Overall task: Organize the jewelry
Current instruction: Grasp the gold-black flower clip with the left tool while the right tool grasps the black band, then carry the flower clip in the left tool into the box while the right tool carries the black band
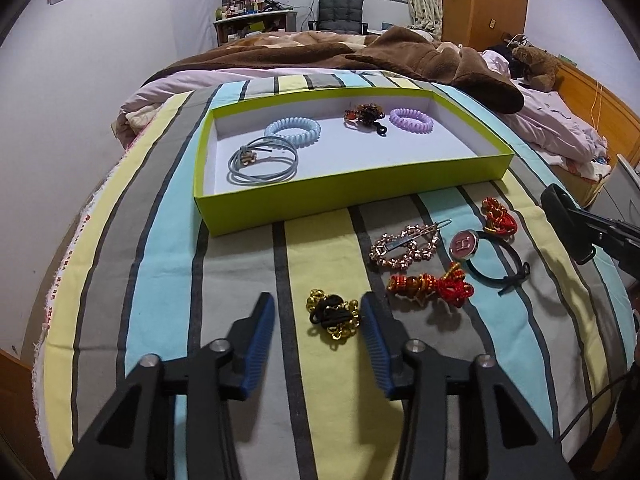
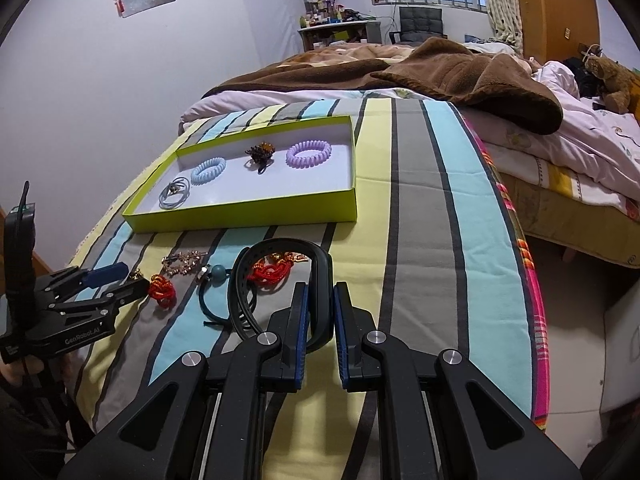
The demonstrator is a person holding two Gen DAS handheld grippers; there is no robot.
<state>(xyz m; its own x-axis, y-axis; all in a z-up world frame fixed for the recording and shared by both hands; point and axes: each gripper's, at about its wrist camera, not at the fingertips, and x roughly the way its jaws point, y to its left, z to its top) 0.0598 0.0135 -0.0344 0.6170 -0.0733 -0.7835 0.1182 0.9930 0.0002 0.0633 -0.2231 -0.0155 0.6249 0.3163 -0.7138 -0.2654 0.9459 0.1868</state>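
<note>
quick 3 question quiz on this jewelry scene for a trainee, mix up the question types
1. True or false: the purple coil hair tie lies inside the green tray.
2. What is the right gripper clamped on?
A. black band
B. rhinestone hair clip
C. nothing
3. Fill in: the black and gold hair tie lies between the fingers of the ___ gripper.

Key: 1 true; 2 A; 3 left

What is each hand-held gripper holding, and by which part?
Right hand-held gripper: black headband, gripped near one end. Left hand-held gripper: nothing; it straddles the black-and-gold hair tie.
</note>
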